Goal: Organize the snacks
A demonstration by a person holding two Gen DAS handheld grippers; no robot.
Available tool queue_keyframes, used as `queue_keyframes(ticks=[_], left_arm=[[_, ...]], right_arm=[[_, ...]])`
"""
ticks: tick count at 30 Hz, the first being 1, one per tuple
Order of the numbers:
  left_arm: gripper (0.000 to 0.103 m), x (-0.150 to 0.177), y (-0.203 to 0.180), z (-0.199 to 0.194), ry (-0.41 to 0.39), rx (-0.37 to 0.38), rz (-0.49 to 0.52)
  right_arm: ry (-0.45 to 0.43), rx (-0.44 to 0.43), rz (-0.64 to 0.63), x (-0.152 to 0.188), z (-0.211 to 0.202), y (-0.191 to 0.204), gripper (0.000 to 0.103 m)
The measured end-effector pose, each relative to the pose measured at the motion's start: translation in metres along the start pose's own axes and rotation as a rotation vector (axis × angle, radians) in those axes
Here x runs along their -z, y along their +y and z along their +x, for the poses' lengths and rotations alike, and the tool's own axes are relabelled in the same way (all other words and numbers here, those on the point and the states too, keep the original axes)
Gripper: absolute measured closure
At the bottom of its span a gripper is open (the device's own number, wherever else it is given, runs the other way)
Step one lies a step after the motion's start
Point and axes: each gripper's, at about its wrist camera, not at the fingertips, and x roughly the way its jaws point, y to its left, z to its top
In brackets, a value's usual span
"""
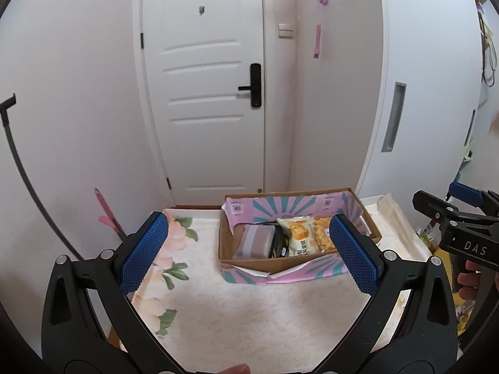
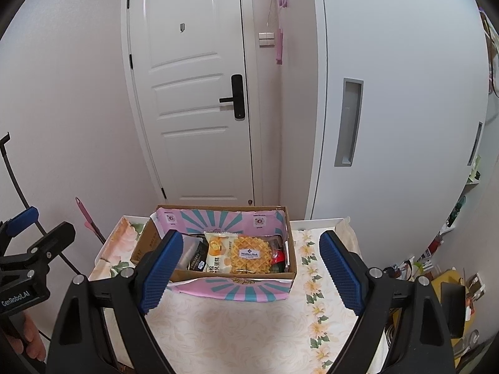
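A cardboard box (image 1: 299, 275) with pink and teal flaps stands at the far end of the table (image 1: 249, 311); it also shows in the right wrist view (image 2: 230, 290). Inside lie a waffle pack (image 2: 251, 254), a yellow cake pack (image 2: 216, 254), a dark packet (image 2: 196, 260) and a striped pack (image 1: 255, 243). My left gripper (image 1: 248, 251) is open and empty, above the table in front of the box. My right gripper (image 2: 251, 265) is open and empty, also short of the box. Each gripper shows at the edge of the other's view.
A floral cloth covers the table. A white door (image 1: 205, 87) and a white cabinet (image 2: 389, 109) stand behind it. A pink-handled tool (image 1: 107, 215) leans at the left wall. Cluttered items (image 2: 436, 277) lie right of the table.
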Motion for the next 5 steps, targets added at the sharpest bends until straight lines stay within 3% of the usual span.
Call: queue_keyframes(ticks=[2,5], left_arm=[[0.0,0.002,0.0,0.004,-0.001,0.023,-0.009],[0.0,0.003,-0.002,0.015,0.022,-0.003,-0.02]], right_arm=[[0.013,-0.002,-0.001,0.0,0.006,-0.003,0.016],[0.039,-0.001,-0.006,0.002,0.016,-0.008,0.016]])
